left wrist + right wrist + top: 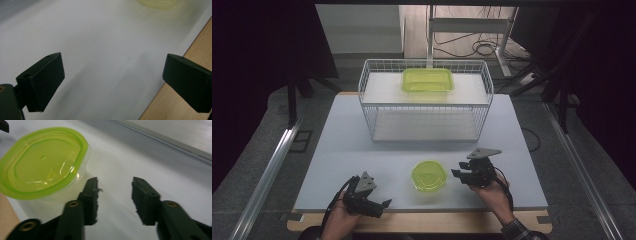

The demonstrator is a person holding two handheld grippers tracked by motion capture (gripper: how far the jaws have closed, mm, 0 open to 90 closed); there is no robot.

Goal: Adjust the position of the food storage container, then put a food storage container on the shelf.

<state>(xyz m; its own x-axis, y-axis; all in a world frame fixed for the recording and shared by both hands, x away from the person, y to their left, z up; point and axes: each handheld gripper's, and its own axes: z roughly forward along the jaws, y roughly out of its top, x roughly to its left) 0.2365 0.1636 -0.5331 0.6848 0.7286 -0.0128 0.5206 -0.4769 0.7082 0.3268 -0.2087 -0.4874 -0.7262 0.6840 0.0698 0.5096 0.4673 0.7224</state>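
Note:
A small clear tub with a lime-green lid (429,175) (42,162) rests on the white table top (362,150) near the front, between my two grippers. My right gripper (458,175) (114,195) hovers just right of it, jaws open and empty, one fingertip (91,192) close to the tub's wall. At the front left, my left gripper (384,205) (112,82) stands wide open over bare table near the edge; the tub's blurred rim (160,3) lies far ahead. A larger rectangular green-lidded tub (427,80) sits on the upper shelf of the white wire basket (377,107).
The wire basket rack stands at the back middle of the table, with an empty lower shelf (424,126). A wooden strip (422,222) (180,102) borders the table's front edge. Metal rails (272,170) run along both sides on the floor.

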